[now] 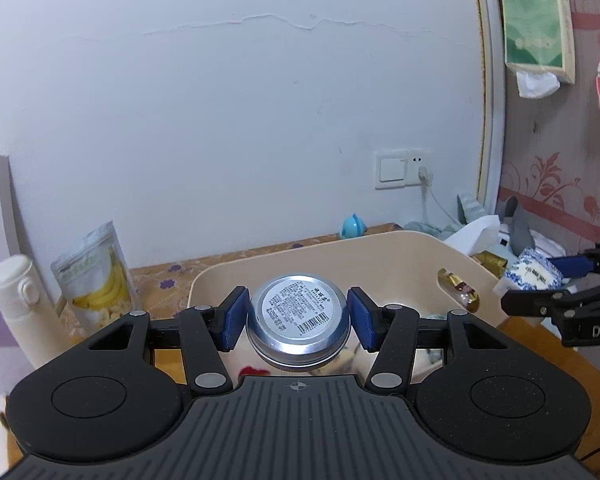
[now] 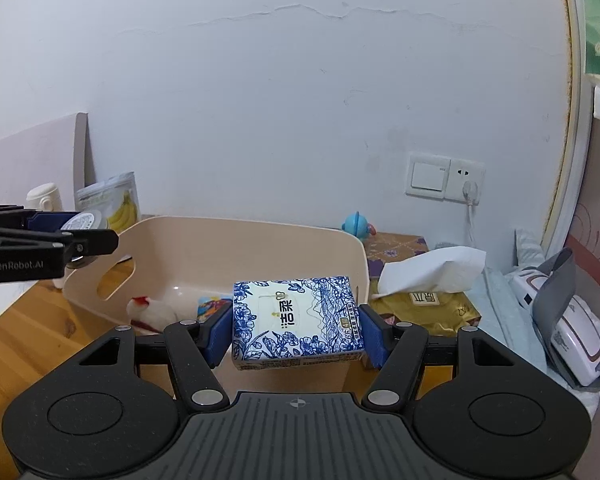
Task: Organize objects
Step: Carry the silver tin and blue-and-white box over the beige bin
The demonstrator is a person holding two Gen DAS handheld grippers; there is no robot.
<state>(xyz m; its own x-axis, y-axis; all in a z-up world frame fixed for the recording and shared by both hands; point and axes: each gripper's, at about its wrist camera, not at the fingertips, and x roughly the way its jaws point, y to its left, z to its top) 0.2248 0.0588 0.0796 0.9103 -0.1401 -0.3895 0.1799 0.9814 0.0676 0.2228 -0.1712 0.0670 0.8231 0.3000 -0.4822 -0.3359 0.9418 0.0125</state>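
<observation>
Gripping a jar (image 1: 298, 316) lid-toward-camera, left claw (image 1: 298, 318) over basket (image 1: 384, 256)

A blue-and-white tissue pack (image 2: 298, 318) is clamped between the blue fingers (image 2: 217, 334) of the right gripper (image 2: 298, 334), above the near rim of a beige plastic basket (image 2: 220, 246). Inside the basket a white plush toy (image 2: 154, 312) is seen. At the left edge, a silver-lidded jar (image 2: 83, 222) is held by the left gripper (image 2: 80, 236) over the basket's left side. A gold tissue pack (image 2: 428, 306) with a white sheet pulled up is seen right of the basket. A banana snack pouch (image 2: 110, 202) is stood against the wall.
</observation>
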